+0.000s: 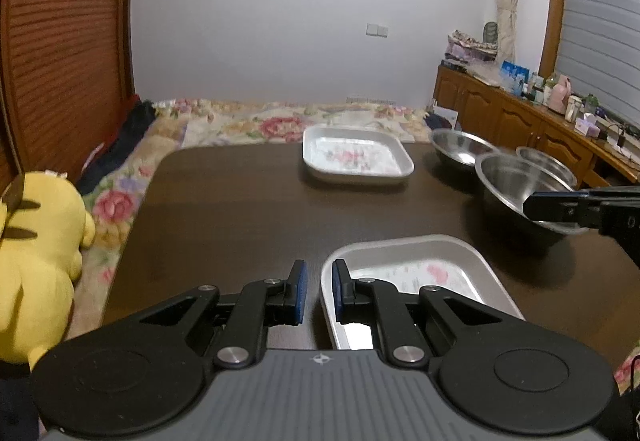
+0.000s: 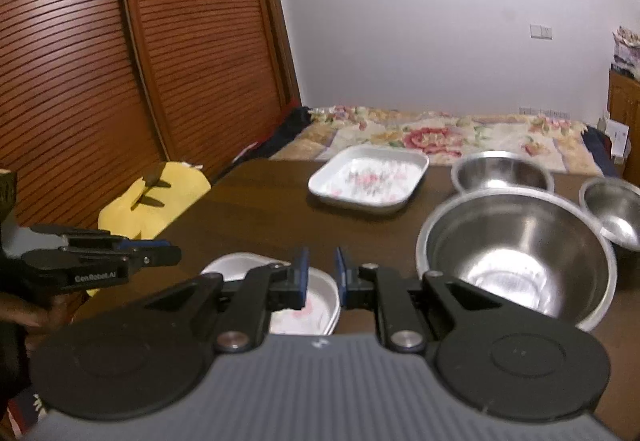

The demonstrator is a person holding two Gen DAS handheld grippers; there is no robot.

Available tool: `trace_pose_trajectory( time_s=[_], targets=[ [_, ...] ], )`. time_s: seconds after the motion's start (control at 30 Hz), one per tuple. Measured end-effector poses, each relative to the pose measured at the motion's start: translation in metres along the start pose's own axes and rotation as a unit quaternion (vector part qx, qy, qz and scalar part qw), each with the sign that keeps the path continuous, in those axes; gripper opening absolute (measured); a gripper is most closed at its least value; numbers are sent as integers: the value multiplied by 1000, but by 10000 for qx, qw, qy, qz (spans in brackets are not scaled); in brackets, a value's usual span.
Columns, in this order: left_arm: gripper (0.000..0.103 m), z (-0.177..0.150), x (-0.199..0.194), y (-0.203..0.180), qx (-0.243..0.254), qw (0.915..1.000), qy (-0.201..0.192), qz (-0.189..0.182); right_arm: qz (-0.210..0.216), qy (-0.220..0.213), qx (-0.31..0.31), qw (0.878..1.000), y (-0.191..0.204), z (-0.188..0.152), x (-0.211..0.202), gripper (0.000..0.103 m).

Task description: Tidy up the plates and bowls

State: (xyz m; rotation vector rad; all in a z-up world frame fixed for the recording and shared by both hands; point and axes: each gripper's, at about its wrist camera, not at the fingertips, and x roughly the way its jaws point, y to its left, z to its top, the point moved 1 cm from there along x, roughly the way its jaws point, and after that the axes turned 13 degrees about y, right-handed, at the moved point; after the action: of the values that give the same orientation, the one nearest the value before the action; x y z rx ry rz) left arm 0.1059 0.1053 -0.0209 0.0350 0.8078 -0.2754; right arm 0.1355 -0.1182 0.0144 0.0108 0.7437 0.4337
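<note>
Presently, both my hand-held grippers — left [image 1: 319, 291], right [image 2: 321, 278] — released, grasping nothing; risk: near plate [image 1: 420, 261] skids off the worktop [image 1: 240, 209] edge if nudged.

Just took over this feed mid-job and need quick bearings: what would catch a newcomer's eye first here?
Probably the big shiny steel bowl near the table's right side, with two smaller steel bowls behind it. Next, two white floral trays: one at the far edge, one close in, right by the open left gripper. Off the table's left edge lies a bright yellow plush toy.
</note>
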Motion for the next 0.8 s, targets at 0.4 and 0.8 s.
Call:
trace_pose_trajectory(
  time_s=[0.4, 0.8],
  targets=[
    [17, 40, 19, 3, 217, 9997, -51, -67, 185, 243, -56, 9995, -20, 44, 8, 17],
    [28, 96, 54, 5, 370, 9992, 17, -117, -129, 699, -436, 9965, -44, 91, 45, 29]
  ],
)
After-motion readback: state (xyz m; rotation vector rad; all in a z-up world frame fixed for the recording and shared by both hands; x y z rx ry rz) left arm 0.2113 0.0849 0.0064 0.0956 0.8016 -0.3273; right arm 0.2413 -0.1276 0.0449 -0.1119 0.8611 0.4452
